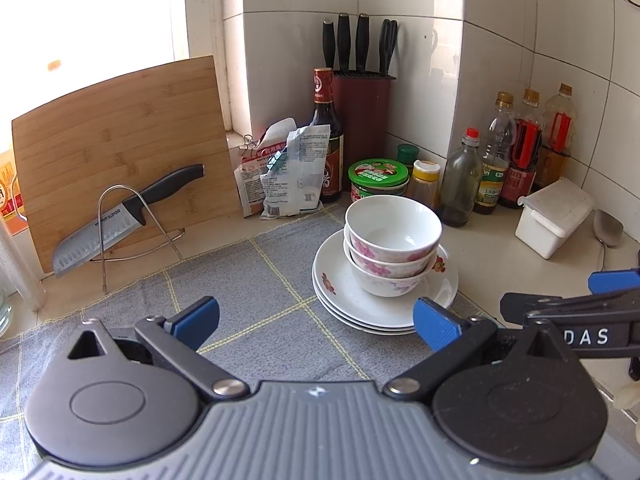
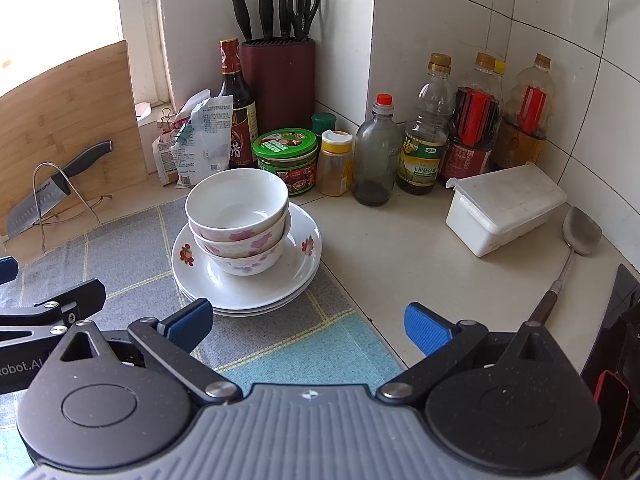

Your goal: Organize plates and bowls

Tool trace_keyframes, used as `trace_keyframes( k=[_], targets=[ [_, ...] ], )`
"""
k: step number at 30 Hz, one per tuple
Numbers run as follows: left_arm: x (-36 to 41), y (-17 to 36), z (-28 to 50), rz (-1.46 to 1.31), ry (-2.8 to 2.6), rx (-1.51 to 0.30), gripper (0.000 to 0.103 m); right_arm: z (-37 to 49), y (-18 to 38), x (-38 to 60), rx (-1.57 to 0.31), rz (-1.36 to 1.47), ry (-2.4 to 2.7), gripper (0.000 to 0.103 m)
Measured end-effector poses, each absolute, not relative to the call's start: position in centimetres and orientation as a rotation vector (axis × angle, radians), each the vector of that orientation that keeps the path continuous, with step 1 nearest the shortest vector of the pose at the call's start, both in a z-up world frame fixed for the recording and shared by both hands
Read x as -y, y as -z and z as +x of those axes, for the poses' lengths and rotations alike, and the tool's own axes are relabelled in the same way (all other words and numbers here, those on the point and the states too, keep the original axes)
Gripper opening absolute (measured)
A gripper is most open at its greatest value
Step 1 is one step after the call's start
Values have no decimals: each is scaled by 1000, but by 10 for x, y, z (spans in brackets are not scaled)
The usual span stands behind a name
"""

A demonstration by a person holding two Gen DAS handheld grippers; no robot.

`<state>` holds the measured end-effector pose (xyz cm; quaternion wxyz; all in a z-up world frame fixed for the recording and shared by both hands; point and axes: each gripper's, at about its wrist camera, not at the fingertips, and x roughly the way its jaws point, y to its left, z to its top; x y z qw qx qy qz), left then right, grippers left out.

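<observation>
White tiled walls meet in a corner behind a pale countertop (image 2: 384,248), part of it covered by a grey checked cloth (image 1: 240,280). On the cloth's far edge stand three nested bowls (image 1: 391,240) with pink flowers, set on a stack of plates (image 1: 360,304); three plate rims show, though the bowls hide most of the top plate. From the left wrist the stack lies at about one o'clock; from the right wrist it lies at eleven o'clock.

The left gripper (image 1: 316,320) hovers over the cloth, its jaws wide apart and empty, with its right blue pad close to the near plate rim. The right gripper (image 2: 308,326) is likewise spread wide and holds nothing, its left pad just beside the plate edge. Each camera catches only a sliver of the other gripper at the frame edge.

At ten o'clock in the left view a cutting board (image 1: 120,148) leans by the washed-out window, with a knife (image 1: 120,220) in a wire stand. A knife block (image 2: 280,80), bottles, jars and crumpled packets crowd the corner. A white lidded box (image 2: 504,208) and a metal spatula (image 2: 576,240) lie at two o'clock in the right view; dark objects at its right edge are cut off and unclear.
</observation>
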<state>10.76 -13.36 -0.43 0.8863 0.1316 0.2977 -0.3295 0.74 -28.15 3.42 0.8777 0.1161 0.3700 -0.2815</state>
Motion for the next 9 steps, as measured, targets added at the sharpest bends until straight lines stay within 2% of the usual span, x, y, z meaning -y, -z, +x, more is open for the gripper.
trace_keyframes(
  k=[9],
  targets=[
    [135, 4, 107, 272, 683, -621, 102, 8, -34, 282, -773, 241, 589, 103]
  ],
)
